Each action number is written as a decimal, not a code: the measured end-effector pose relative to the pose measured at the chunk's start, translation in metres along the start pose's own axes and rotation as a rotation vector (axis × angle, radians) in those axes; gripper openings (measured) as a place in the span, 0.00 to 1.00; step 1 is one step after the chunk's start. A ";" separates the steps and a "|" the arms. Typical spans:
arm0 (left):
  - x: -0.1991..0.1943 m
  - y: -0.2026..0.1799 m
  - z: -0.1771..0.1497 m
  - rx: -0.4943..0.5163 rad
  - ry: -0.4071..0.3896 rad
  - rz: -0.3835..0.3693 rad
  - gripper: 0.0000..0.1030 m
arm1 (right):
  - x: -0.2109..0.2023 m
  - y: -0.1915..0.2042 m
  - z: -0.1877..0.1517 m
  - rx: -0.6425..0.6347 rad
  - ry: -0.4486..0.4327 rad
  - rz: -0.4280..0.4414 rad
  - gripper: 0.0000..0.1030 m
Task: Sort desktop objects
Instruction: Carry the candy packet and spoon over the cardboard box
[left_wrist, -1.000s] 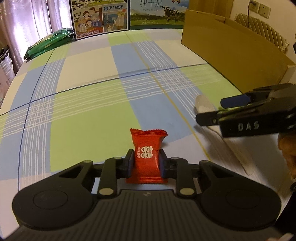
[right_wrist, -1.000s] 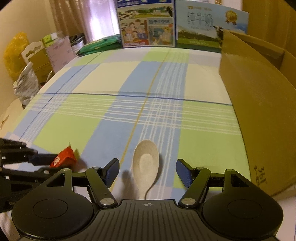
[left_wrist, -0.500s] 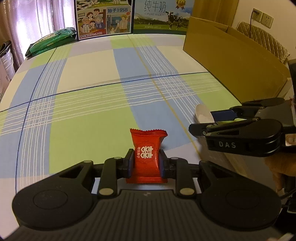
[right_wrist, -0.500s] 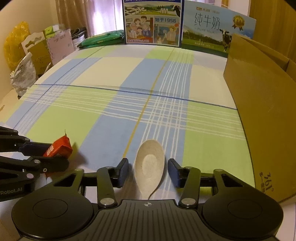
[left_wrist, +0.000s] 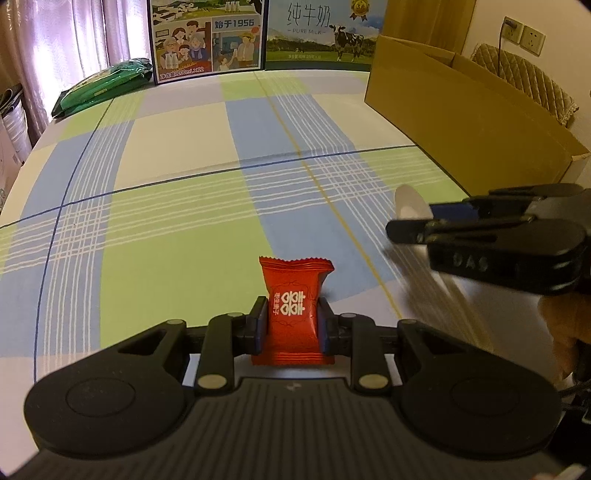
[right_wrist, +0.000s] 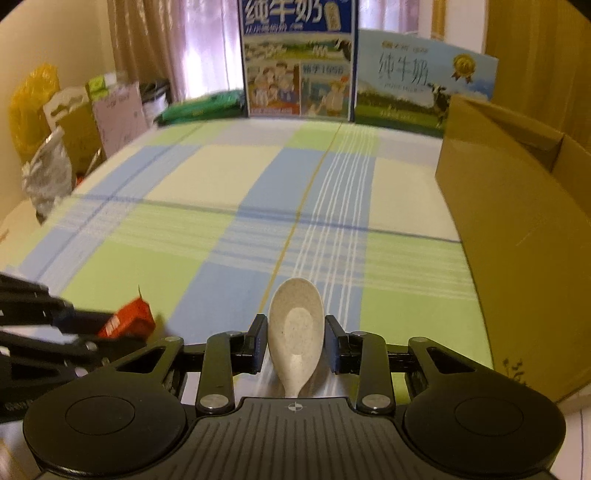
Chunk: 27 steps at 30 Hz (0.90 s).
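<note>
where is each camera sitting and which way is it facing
Left wrist: on the left gripper, facing along the plaid table; its fingers pinch a red candy; right gripper at right.
Right wrist: on the right gripper, facing likewise; its fingers flank a spoon.
Shared: candy, spoon, cardboard box, milk cartons.

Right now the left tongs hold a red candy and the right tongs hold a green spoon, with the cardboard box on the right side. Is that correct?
Not quite: the spoon is cream-white, not green, as the right wrist view shows. The rest stands: the left tongs hold the red candy, the right tongs hold the spoon, and the box is on the right.
</note>
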<state>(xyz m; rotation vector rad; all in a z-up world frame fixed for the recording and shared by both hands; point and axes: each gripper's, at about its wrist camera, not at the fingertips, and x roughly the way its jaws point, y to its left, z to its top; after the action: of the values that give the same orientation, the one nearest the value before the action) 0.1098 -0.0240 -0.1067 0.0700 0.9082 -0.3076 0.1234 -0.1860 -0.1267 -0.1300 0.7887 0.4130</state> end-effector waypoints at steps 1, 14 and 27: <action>-0.001 0.000 0.000 0.001 -0.002 0.001 0.21 | -0.003 -0.001 0.001 0.007 -0.013 0.000 0.28; -0.021 -0.006 0.007 0.005 -0.042 -0.034 0.21 | -0.036 -0.012 0.015 0.073 -0.087 0.006 0.28; -0.066 -0.032 0.057 0.040 -0.122 -0.046 0.21 | -0.100 -0.045 0.064 0.132 -0.200 -0.001 0.28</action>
<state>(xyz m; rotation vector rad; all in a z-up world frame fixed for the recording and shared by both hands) 0.1062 -0.0500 -0.0176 0.0664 0.7838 -0.3686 0.1212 -0.2416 -0.0124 0.0341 0.6167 0.3658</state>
